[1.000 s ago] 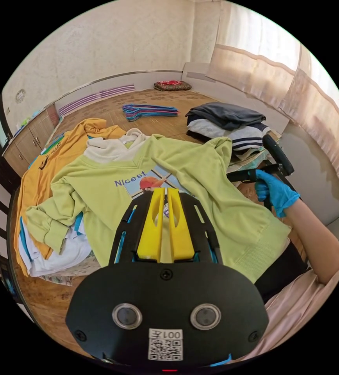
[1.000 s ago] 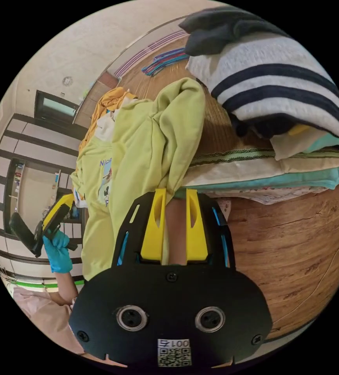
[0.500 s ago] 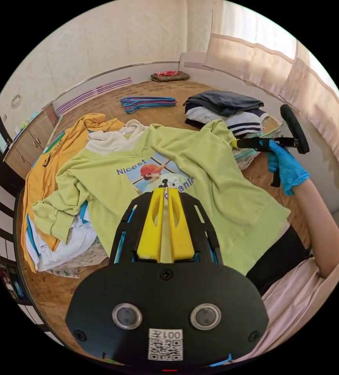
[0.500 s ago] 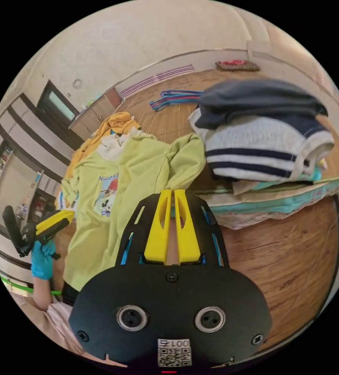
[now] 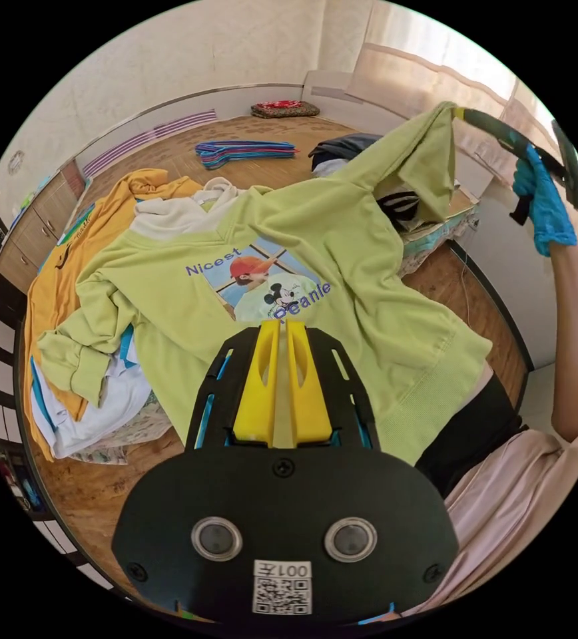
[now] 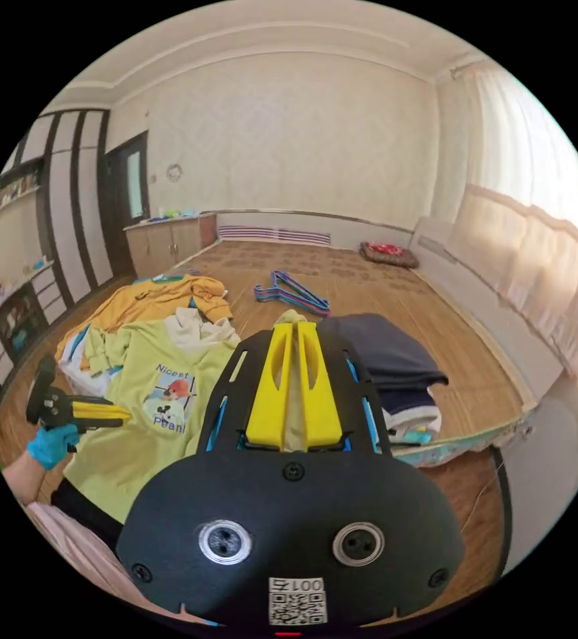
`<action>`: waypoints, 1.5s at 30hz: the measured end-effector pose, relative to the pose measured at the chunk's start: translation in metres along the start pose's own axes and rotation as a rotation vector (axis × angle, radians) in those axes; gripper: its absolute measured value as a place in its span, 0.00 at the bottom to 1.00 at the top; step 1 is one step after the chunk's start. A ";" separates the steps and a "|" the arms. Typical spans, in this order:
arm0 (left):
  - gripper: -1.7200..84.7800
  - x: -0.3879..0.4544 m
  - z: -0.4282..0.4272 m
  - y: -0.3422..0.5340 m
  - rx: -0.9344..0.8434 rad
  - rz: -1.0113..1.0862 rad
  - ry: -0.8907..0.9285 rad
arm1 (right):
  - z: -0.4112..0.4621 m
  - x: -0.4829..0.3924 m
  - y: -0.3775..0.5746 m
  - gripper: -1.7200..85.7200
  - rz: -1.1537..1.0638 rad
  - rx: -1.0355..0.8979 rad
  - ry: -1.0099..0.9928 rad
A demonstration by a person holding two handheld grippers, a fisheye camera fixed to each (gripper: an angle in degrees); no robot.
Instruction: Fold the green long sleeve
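Observation:
The green long sleeve (image 5: 342, 266) lies front-up on the floor, its printed picture showing. Its right sleeve is lifted high off the floor. My right gripper (image 5: 460, 113), held by a blue-gloved hand, is shut on that sleeve's cuff, and pale green cloth pokes out at its jaw tips (image 6: 293, 326). The other sleeve lies crumpled at the left (image 5: 76, 346). My left gripper (image 5: 282, 324) hovers over the shirt's lower body just below the print, jaws together with no cloth bunched in them. In the right gripper view it (image 6: 124, 416) points across the shirt (image 6: 136, 426).
An orange garment (image 5: 96, 226) and a white hoodie (image 5: 176, 213) lie under and behind the shirt. A folded stack of dark and striped clothes (image 6: 389, 366) sits on a mat to the right. Coloured hangers (image 5: 242, 150) lie farther back. The person's lap (image 5: 502, 486) is beside the hem.
The right gripper has closed on the sleeve cuff and raised it from floor level to high in the air. The shirt body pulled flatter, showing more print. The left gripper stayed shut.

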State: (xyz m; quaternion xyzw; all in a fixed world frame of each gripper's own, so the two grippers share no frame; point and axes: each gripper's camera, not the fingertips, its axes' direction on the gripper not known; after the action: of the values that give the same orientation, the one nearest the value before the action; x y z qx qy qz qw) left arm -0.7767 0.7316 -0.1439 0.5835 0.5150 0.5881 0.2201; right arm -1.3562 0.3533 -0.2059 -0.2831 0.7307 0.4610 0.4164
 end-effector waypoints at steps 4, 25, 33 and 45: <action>0.01 -0.006 -0.002 0.003 0.012 -0.021 0.020 | -0.005 -0.070 -0.005 0.03 -0.220 -0.007 -0.330; 0.10 0.022 0.006 -0.011 -0.003 0.196 0.171 | 0.085 -0.126 0.112 0.16 -0.135 -0.546 -0.312; 0.11 0.034 0.010 0.004 -0.055 0.261 0.187 | 0.074 -0.139 0.135 0.07 -0.038 -0.468 -0.367; 0.12 -0.005 -0.049 0.042 0.090 0.186 0.187 | -0.046 -0.212 0.089 0.04 -0.340 -0.044 -0.535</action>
State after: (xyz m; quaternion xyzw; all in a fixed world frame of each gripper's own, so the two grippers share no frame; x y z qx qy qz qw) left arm -0.8059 0.6950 -0.0998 0.5807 0.5027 0.6341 0.0894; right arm -1.3384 0.3549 0.0278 -0.2790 0.5272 0.4587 0.6586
